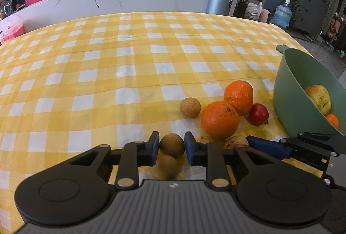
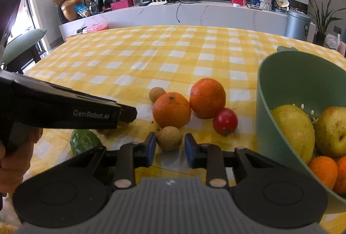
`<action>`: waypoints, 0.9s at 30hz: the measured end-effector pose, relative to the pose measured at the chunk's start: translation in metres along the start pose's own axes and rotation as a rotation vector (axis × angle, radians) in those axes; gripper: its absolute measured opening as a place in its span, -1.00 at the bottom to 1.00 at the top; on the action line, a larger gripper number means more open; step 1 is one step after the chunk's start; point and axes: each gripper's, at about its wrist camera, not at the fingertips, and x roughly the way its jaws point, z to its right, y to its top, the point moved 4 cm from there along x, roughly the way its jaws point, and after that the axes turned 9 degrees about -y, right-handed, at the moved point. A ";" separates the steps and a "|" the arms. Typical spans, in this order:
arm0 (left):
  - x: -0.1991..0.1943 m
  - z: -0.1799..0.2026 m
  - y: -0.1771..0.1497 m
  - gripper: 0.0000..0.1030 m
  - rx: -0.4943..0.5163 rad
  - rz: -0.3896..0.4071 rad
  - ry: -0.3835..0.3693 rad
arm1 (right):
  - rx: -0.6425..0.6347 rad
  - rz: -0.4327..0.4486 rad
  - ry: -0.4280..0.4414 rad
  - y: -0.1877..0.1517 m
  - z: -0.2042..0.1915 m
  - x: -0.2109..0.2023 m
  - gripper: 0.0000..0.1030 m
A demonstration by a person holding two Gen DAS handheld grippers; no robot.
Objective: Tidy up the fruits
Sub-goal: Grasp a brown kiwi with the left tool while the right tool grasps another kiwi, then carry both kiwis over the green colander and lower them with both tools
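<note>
My left tool (image 1: pixel 172 147) brackets a small brown fruit (image 1: pixel 172 145), jaws nearly touching but not clamped. My right tool (image 2: pixel 169 145) stands open around another brown fruit (image 2: pixel 169 137) on the table (image 2: pixel 129 56). The oranges (image 2: pixel 172 109) wait beside the green bowl (image 2: pixel 279 82), tilted toward me, I judge, for easy loading.

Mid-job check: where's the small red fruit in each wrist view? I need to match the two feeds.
Left wrist: red fruit right of centre, tucked behind the two oranges, near the green bowl.
Right wrist: red fruit just right of centre, below the rear orange.
Shared landmark: the green bowl at the right edge.
</note>
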 end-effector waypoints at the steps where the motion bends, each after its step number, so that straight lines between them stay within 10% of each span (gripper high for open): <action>1: 0.000 0.000 0.000 -0.47 -0.003 -0.001 -0.002 | -0.004 0.000 0.000 0.000 0.000 0.001 -0.52; 27: -0.048 -0.005 0.016 -0.47 -0.208 0.165 -0.175 | 0.048 0.126 0.014 0.004 0.008 -0.035 -0.57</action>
